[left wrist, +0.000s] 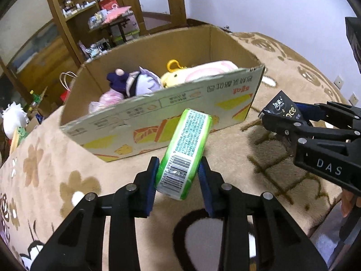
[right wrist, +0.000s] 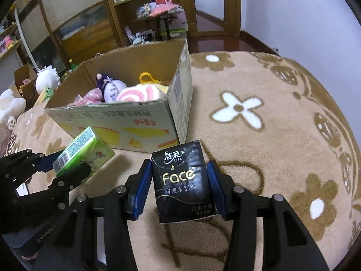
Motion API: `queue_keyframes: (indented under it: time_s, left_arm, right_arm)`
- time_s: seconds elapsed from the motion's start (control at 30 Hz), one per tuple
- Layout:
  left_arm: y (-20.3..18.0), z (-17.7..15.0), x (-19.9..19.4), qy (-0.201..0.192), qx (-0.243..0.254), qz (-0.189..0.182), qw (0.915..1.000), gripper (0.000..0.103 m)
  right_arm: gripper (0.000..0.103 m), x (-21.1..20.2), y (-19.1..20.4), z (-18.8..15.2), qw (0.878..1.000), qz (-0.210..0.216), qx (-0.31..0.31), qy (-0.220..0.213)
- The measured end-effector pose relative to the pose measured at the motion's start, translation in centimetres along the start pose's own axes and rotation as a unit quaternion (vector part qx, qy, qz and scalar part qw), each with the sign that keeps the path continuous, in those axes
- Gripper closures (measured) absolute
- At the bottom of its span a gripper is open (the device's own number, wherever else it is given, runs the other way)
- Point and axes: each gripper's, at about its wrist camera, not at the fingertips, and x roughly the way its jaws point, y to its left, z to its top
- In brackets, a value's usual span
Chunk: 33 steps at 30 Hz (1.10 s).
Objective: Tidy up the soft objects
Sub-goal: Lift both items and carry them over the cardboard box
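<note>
Two packs are pinched: left gripper holds green pack, right gripper black pack; box lies just ahead of both, left nearer.

Two tissue packs are held above a flowered rug, one green and one black, each clamped in one of two black grippers: the green pack in the left gripper, the black pack in the right gripper. One open cardboard box stands on the rug. At least four soft toys show inside it: one purple doll, one yellow plush with a yellow clip, one pink-and-white swirl cushion and one pale pink bundle. Beyond the box, two white plush toys sit at the left, one spiky-haired and one rounded, and one wooden shelf unit stands at the back
</note>
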Motion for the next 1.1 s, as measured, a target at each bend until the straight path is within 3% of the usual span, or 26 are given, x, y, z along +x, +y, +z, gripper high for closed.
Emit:
queue_keyframes:
  time_s: [0.4, 0.53, 0.8, 1.1]
  left_arm:
    - [1.8, -0.4, -5.9, -0.058, -0.032, 0.042, 0.9969, 0.07]
    - [2.4, -0.3, -8.0, -0.085, -0.05, 0.074, 0.9924, 0.07]
    - [4.3, 0.8, -12.3, -0.142, -0.082, 0.091, 0.9823, 0.07]
    - [6.3, 3.2, -13.6, -0.178, -0.098, 0.105, 0.9734, 0.07]
  right_arm:
    - [0.051, -5.8, 1.7, 0.7, 0.997, 0.011, -0.011, -0.075]
    - [0.051, -8.3, 2.8, 1.4, 0.993, 0.01, -0.026, -0.114]
    - [0.051, -12.4, 4.4, 3.1, 0.984, 0.018, -0.042, -0.172]
    - [0.051, -13.3, 5.6, 4.7, 0.977, 0.013, -0.055, -0.205]
